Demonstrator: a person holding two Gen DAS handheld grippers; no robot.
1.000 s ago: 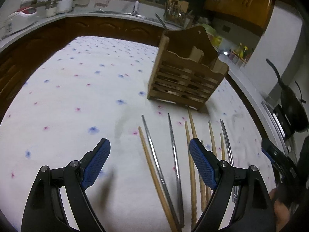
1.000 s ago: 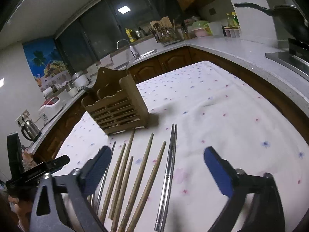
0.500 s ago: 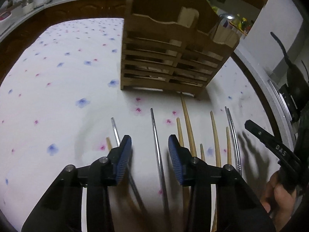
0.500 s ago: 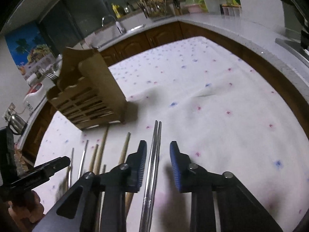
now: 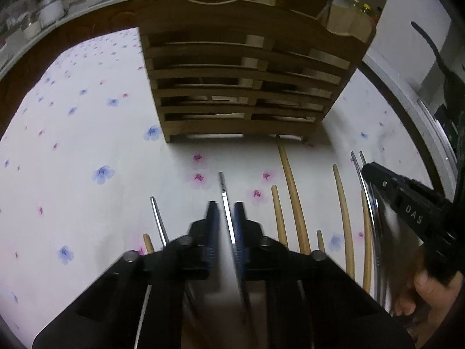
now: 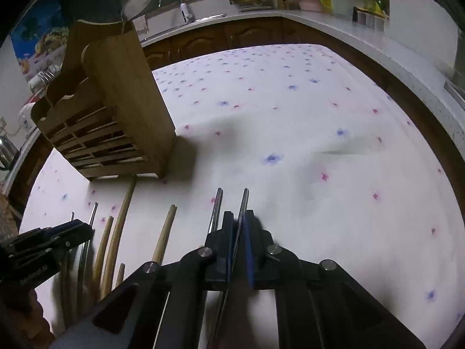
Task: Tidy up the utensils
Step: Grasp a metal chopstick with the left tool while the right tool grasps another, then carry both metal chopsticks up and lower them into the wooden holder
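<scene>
A slatted wooden utensil holder (image 5: 241, 87) stands on the flowered tablecloth, also in the right wrist view (image 6: 107, 122). Several wooden chopsticks (image 5: 293, 200) and metal chopsticks lie in a row in front of it. My left gripper (image 5: 226, 218) is shut on a metal chopstick (image 5: 223, 192) that sticks out ahead of the pads. My right gripper (image 6: 238, 226) is shut on another metal chopstick (image 6: 244, 200); its twin (image 6: 216, 206) lies just left of it. Each gripper shows at the edge of the other's view.
The white flowered tablecloth (image 6: 319, 116) covers the table. Brown cabinets and a grey counter (image 6: 334, 26) with sink, bottles and bowls ring the table. A dark pan (image 5: 441, 67) sits on the stove at right.
Both grippers moved forward and down over the chopsticks and closed from wide open, each onto a metal chopstick. The holder now looms closer in the left wrist view.
</scene>
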